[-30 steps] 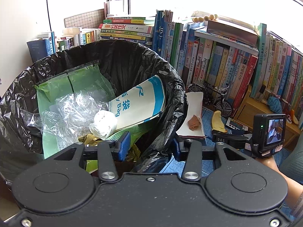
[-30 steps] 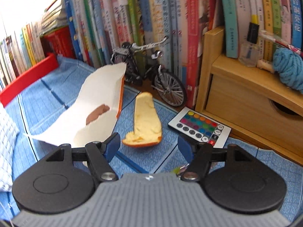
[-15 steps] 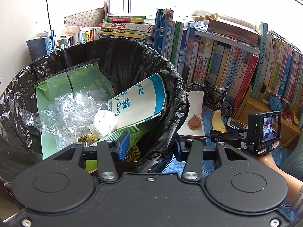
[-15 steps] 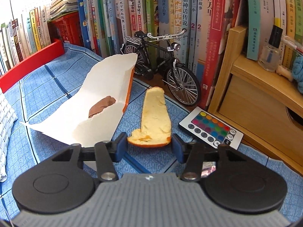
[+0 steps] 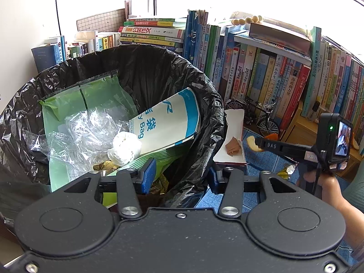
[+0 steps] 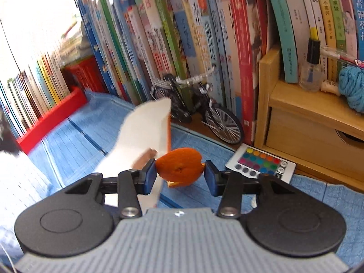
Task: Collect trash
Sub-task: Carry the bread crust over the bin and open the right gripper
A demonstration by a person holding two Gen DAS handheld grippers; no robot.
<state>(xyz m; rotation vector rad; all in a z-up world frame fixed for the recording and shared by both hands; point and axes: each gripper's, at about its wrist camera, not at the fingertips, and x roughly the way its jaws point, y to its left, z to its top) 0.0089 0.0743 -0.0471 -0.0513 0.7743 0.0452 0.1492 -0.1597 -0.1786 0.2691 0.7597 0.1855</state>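
One orange peel [image 6: 179,167] sits pinched in the just-closing right gripper [image 6: 180,177].

Across the top of the right wrist view runs a row of upright books [image 6: 204,45]. A model bicycle [image 6: 198,109] leans before them at centre, a remote with coloured buttons [image 6: 261,162] lies lower right, and blue yarn [image 6: 351,88] (partly cropped) sits on the wooden shelf [image 6: 302,104] at the right edge.

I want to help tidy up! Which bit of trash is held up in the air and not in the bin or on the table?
The orange peel. The right gripper pinches it above the blue mat, while the brown scrap lies on white paper and the wrappers sit in the bin.
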